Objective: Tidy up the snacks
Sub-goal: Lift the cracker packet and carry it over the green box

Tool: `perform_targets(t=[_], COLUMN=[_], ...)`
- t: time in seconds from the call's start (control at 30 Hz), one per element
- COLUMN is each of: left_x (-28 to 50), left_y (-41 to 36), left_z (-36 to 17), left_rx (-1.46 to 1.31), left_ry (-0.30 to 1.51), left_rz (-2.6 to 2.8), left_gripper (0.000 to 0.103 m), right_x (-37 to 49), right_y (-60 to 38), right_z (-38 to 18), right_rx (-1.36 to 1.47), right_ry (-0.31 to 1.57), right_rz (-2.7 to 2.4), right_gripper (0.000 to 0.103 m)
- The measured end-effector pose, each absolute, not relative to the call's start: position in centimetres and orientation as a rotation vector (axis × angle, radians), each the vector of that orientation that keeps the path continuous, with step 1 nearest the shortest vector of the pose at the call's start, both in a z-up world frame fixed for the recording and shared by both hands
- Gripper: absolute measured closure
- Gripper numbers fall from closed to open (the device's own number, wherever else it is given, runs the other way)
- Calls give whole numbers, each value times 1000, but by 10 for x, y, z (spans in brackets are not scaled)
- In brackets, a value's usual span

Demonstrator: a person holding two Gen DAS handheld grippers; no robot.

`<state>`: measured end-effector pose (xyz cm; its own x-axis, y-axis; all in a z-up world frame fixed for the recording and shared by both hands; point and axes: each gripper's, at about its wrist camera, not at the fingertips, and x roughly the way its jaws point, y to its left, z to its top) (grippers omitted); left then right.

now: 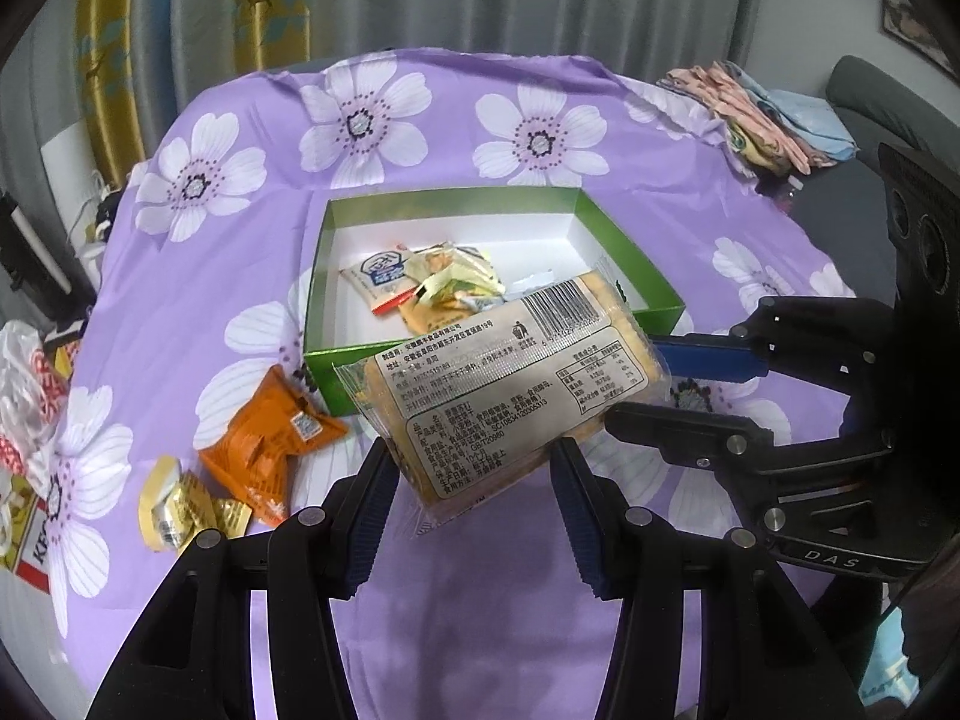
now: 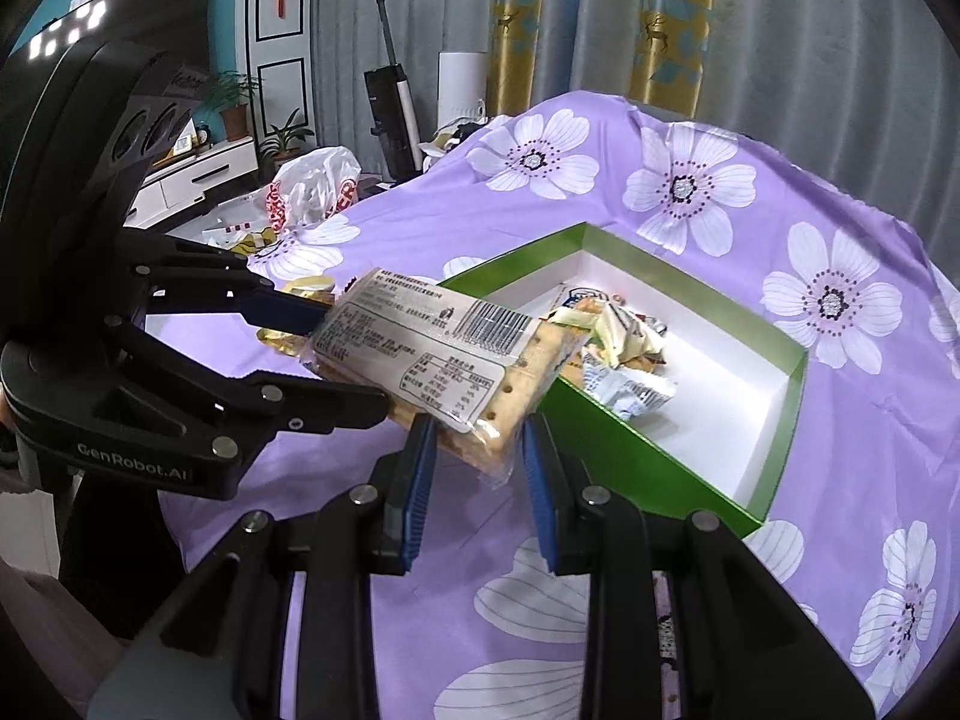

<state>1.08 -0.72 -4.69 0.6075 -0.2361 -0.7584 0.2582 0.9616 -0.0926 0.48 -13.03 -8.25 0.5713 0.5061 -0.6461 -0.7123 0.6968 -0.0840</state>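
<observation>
- While both tools share one load, the long clear-plastic cracker pack with a white printed label (image 1: pixel 504 384) hangs in the air over the near edge of the open green cardboard box with a white inside (image 1: pixel 336 228), its far end above the box interior.
- Left gripper (image 1: pixel 474 462) clenches the pack's near short end btwn its blue ribbed pads; pack bottom corner pokes below the fingers.
- Right gripper (image 2: pixel 477 438) grips the other end, pads pressing the pack's sides; in the left wrist view it comes in from the right and its tips vanish behind the pack.
- Label text is too small to read; only a barcode and a table are clear.
- Inside the box: a white-and-blue sachet (image 1: pixel 381 276) and crumpled yellowish wrappers (image 1: pixel 453 276), partly covered by the pack, so the count is unclear. Box's near right corner is hidden too.
- On the purple tablecloth with white flowers (image 1: pixel 540 138), left of the box: an orange foil snack bag (image 1: pixel 270 438) and small gold-wrapped sweets (image 1: pixel 186 510), just beside each other.
- White plastic bag with red print (image 1: pixel 24 396) is cut off at the left rim; contents can't be made out.
- Folded pastel cloths (image 1: pixel 762 120) sit at the far right table edge.
- Lens rim darkens all corners.
</observation>
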Motion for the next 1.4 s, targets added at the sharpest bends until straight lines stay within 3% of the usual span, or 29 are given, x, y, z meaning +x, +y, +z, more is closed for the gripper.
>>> perform_targets(t=[1.4], left_x=[75], left_y=[-38], left_z=[-18], left_rx=[96], left_ry=[786], left_rz=[-355], left_gripper=[50], right_x=[45], right_y=[-162], right_z=[-51], right_rx=[-307], right_ry=[526], right_rz=[625], right_gripper=[73])
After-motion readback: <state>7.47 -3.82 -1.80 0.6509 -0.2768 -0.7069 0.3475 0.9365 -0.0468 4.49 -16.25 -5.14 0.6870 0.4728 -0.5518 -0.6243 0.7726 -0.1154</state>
